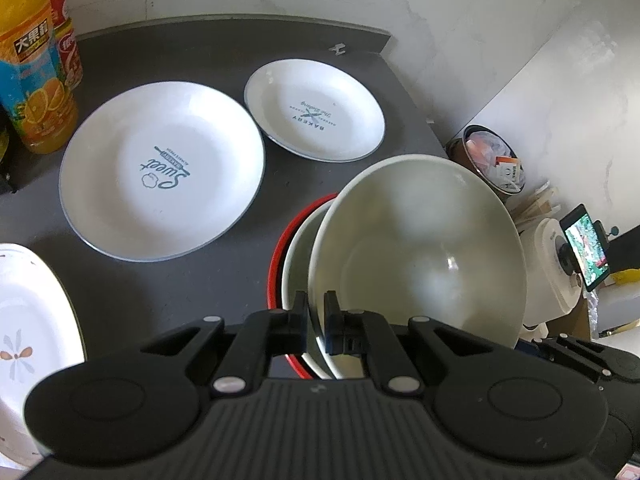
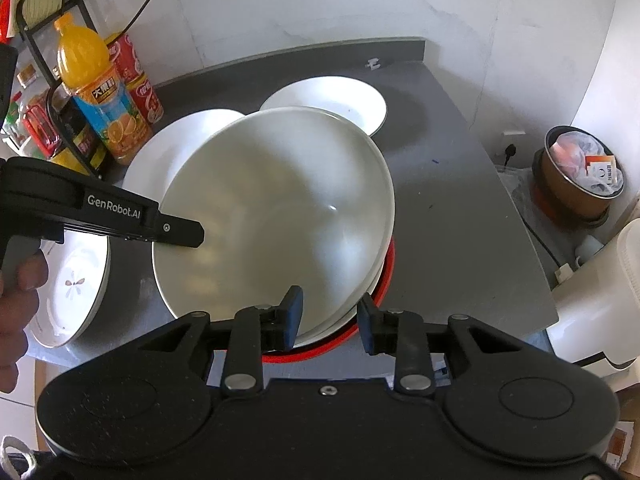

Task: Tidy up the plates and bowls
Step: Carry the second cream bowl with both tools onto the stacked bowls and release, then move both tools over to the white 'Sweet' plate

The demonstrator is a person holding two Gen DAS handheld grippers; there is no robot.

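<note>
Left gripper [image 1: 316,322] pinches rim of tilted white bowl [image 1: 416,248], frame centre, above red-rimmed bowl stack [image 1: 280,264]. Right gripper [image 2: 330,320] fingers spread, holding nothing.

Both tongs, the left tongs [image 1: 316,320] and the right tongs [image 2: 330,318], are matte black plastic: a ribbed central housing, a round cap on each side, and linkage arms pinned with silver rivets. The fingers [image 2: 291,316] carry dark blue pads. White "GenRobot.AI" lettering marks the left one's side.
</note>
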